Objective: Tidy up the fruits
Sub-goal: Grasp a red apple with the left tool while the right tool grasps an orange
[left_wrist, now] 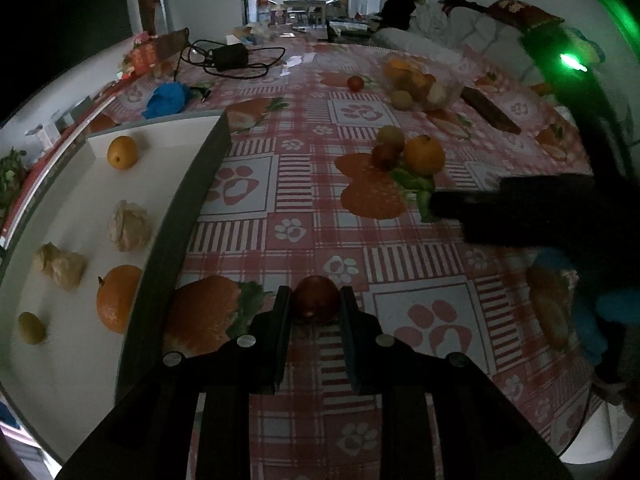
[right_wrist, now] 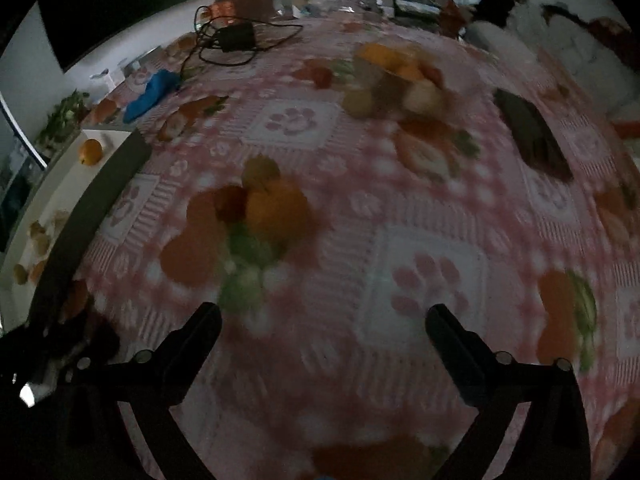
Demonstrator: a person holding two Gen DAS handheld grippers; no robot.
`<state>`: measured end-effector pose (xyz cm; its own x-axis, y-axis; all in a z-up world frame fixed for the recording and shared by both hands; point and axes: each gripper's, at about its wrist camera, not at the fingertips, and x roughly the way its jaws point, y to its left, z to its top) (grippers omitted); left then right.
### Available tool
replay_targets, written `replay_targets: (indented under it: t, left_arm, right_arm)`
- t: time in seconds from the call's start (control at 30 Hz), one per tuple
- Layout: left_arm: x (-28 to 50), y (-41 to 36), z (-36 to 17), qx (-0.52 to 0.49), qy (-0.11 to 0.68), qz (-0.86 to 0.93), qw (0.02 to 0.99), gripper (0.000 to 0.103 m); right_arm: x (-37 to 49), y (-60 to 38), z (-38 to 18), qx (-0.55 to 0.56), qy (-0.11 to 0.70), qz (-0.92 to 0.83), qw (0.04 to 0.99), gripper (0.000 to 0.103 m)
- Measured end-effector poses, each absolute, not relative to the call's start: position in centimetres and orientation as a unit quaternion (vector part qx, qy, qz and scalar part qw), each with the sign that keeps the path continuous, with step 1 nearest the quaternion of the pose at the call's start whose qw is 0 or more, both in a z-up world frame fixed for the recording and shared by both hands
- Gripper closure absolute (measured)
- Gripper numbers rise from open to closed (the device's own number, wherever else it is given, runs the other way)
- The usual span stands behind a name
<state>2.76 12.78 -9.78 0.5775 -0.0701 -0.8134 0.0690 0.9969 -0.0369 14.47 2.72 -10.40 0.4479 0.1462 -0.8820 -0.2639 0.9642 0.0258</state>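
My left gripper (left_wrist: 314,300) is shut on a small dark red fruit (left_wrist: 314,296), held just above the pink checked tablecloth, right of the white tray (left_wrist: 80,208). The tray holds an orange (left_wrist: 116,298), a yellow fruit (left_wrist: 122,152), two pale lumpy pieces and a small green fruit (left_wrist: 31,328). Ahead lies a cluster: an orange (left_wrist: 424,155) (right_wrist: 276,210), a red fruit (left_wrist: 384,155) (right_wrist: 230,202) and a yellow-green one (left_wrist: 390,136) (right_wrist: 260,170). My right gripper (right_wrist: 322,320) is open with nothing between its fingers, nearer than and right of that cluster; its view is blurred.
A clear container of mixed fruit (left_wrist: 420,80) (right_wrist: 400,76) stands farther back, with a lone red fruit (left_wrist: 355,83) to its left. A black power adapter with cable (left_wrist: 230,56), a blue cloth (left_wrist: 166,98) and a long dark brown object (left_wrist: 490,110) lie on the table.
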Motion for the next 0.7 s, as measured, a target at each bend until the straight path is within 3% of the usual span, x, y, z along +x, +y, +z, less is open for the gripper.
replay_targets:
  t: [0.1,0.17,0.3,0.4,0.47,0.7]
  left_arm:
    - [2.7,12.8,-9.8,-0.002,0.456,-0.04,0.889,0.077]
    - [2.7,12.8,-9.8,-0.002,0.456,-0.04,0.889,0.077]
    - [2.7,12.8,-9.8,-0.003,0.457,-0.041,0.889,0.077]
    - [2.7,12.8,-9.8,-0.003,0.457,-0.04,0.889,0.077]
    - [2.7,12.8,-9.8,-0.002,0.457,-0.04,0.889,0.077]
    - [2.7,12.6,-9.8,0.003,0.457,-0.037,0.889,0.078]
  right_arm:
    - [15.8,3.7,-10.4,-0.063,0.503,0.124,0.853,0.009]
    - [16.7,4.2,-10.4,-0.062,0.501,0.126,0.854,0.017]
    - [17.7,4.9,-10.4,-0.066,0.495,0.131,0.856,0.025]
    - [18.0,5.7,-10.4,-0.076,0.487,0.137,0.859,0.042]
    - [18.1,6.0,-10.4,-0.081,0.482,0.137,0.862,0.065]
    - [16.4,4.8,-10.1,-0.057,0.484,0.141,0.862,0.065]
